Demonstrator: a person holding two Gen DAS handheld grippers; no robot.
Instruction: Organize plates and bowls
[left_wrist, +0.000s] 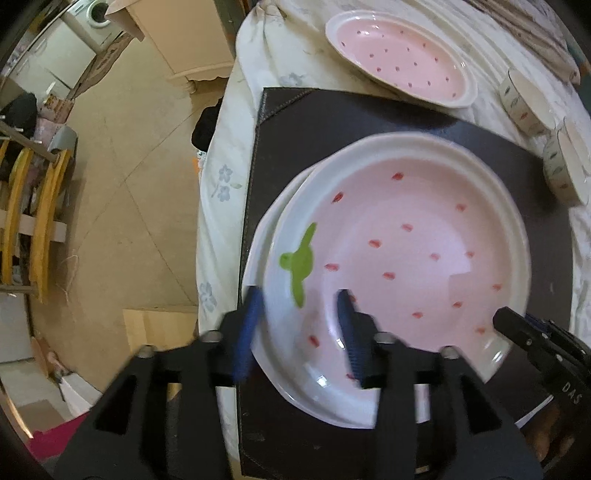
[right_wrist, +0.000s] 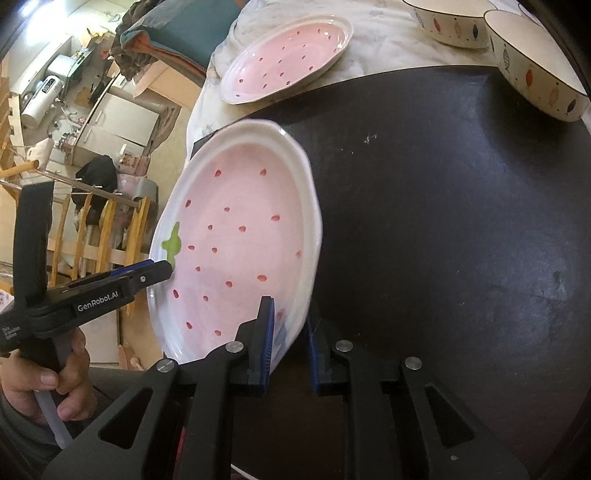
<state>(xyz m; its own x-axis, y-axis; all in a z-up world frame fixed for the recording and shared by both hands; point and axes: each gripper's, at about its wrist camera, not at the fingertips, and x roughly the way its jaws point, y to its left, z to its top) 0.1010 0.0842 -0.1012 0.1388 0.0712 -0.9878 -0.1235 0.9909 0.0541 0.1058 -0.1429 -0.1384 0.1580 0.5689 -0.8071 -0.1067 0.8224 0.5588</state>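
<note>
Left tongs (left_wrist: 299, 328) open astride rim of pink plate (left_wrist: 406, 258), pads clear. Right tongs (right_wrist: 290, 345) clamped on opposite rim. Plate on dark mat (right_wrist: 443, 221), near table's left edge, apparently stacked. Glazed, slippery, brittle: grip rim.

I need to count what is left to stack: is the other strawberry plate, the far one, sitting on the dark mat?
No, the far plate rests on the floral cloth beyond the mat.

I see a table draped in a pale floral cloth (left_wrist: 225, 177), and a dark mat (right_wrist: 443, 221) lies flat on it, filling the centre of both frames. At the upper right of the left-wrist frame, a pink spotted oval plate (left_wrist: 400, 55) sits straight on the cloth. Two patterned bowls (left_wrist: 524, 99) stand right of it.
</note>
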